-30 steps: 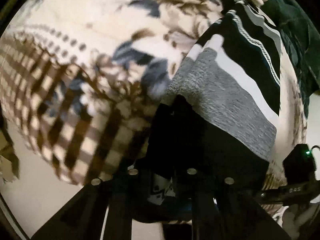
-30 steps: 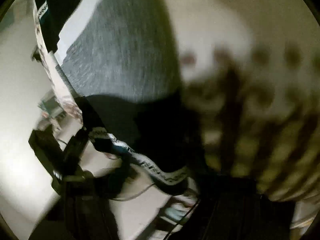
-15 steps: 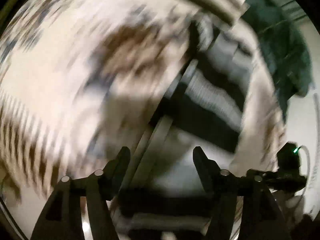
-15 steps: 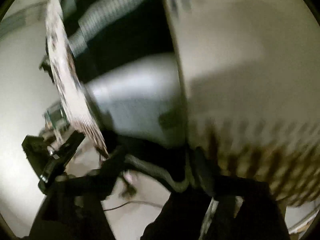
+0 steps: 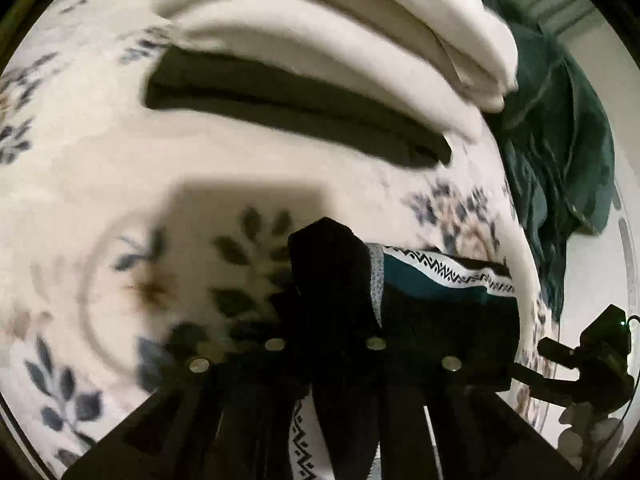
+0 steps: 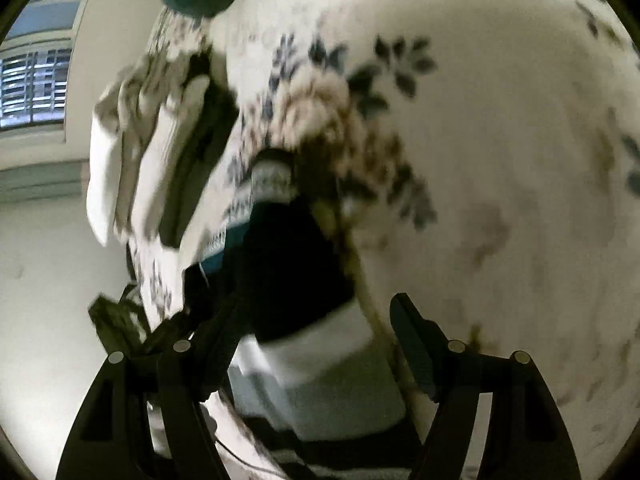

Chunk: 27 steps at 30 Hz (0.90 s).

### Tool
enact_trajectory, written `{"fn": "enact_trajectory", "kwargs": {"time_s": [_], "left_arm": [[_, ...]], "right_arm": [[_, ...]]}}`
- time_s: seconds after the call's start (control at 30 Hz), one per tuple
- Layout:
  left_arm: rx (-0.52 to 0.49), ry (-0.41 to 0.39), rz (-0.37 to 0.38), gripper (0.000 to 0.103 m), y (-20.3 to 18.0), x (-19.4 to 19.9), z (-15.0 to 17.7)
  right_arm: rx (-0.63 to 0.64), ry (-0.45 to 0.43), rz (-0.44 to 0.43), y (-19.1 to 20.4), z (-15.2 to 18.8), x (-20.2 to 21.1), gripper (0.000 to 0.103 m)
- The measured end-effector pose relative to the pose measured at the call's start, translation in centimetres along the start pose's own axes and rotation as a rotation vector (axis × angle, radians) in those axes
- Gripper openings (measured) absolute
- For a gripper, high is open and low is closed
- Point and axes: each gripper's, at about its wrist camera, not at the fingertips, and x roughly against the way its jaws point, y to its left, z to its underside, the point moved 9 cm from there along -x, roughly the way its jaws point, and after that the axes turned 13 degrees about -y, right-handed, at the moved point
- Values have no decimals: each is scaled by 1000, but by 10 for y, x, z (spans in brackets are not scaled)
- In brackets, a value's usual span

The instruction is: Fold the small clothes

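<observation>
In the left wrist view the left gripper (image 5: 326,344) sat at the bottom centre of the frame, its jaws clamped together on a dark fold of the striped garment (image 5: 424,284), whose teal band and zigzag trim ran off to the right of the jaws and whose trim also hung below them. Beyond it lay the floral bedspread (image 5: 100,168), filling the left and middle, and at the top of the frame a stack of folded cream clothes (image 5: 360,40) rested on it, with a dark green garment (image 5: 560,128) heaped at the upper right. In the right wrist view the right gripper (image 6: 316,344) stood with its jaws apart at the bottom, the striped garment (image 6: 296,280) lying between them, black above a white and a grey band, though blur hid whether either finger touched it
</observation>
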Motion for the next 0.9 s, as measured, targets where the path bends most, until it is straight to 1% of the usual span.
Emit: {"fn": "enact_trajectory", "kwargs": {"time_s": [0.07, 0.1, 0.13, 0.2, 0.23, 0.27, 0.3, 0.33, 0.37, 0.4, 0.43, 0.47, 0.53, 0.57, 0.6, 0.63, 0.67, 0.7, 0.73, 0.77, 0.8, 0.83, 0.87, 0.9], "left_arm": [[39, 1, 9, 7, 7, 1, 5], [47, -3, 4, 7, 8, -3, 5], [55, -2, 2, 7, 10, -7, 6], [75, -2, 4, 7, 11, -14, 6], [74, -1, 5, 7, 13, -14, 2], [61, -7, 9, 7, 13, -17, 0], [57, -6, 10, 7, 13, -18, 0], [53, 1, 12, 7, 11, -23, 1], [47, 6, 9, 8, 12, -25, 0], [43, 14, 13, 8, 13, -27, 1], [42, 29, 24, 8, 15, -26, 1], [38, 41, 35, 9, 14, -27, 1], [20, 71, 45, 12, 9, -20, -3], [2, 69, 39, 22, 5, -15, -5], [-33, 57, 30, 30, 0, -7, -9], [-68, 36, 45, 47, -10, 0, -13], [-93, 16, 59, 63, -18, 6, -16], [-118, 0, 69, 65, -26, 9, -18], [-147, -7, 83, 65, -34, 9, -20], [-169, 1, 88, 65, -39, 4, -21], [-194, 14, 61, 65, -39, -6, -22], [-200, 21, 45, 65, -37, -15, -23], [-196, 36, 26, 65, -33, -27, -25], [-186, 49, 3, 65, -26, -38, -28]], "right_arm": [[-26, 0, -15, 0, -1, 0, 75], [-32, 7, -15, -3, -8, -3, 75], [-37, 14, -11, -2, -12, -13, 75], [-56, 41, -7, -7, -6, -30, 75], [-76, 58, -21, -5, -1, -39, 75], [-94, 77, -56, -2, -2, -50, 63], [-98, 80, -67, 1, -2, -58, 16], [-86, 71, -24, -2, -2, -63, 9], [-83, 51, 28, -11, -4, -63, 8], [-94, 29, 48, -17, -8, -62, 3], [-108, -3, 77, -25, -15, -58, 3], [-112, -7, 84, -28, -17, -58, 3], [-80, 30, 83, -26, -14, -59, 3], [-25, 37, 111, -21, -14, -57, 4], [19, 32, 143, -20, -15, -50, 8], [56, 17, 173, -15, -18, -43, 12], [91, -16, 205, -10, -22, -30, 19], [107, -55, 204, -4, -25, -19, 30], [118, -96, 176, 5, -28, -10, 37], [132, -110, 120, 20, -29, -9, 52], [147, -83, 63, 34, -27, -16, 59], [166, -6, 2, 48, -18, -31, 59], [171, 39, -18, 54, -12, -43, 58], [182, 80, -12, 56, -9, -61, 58]]}}
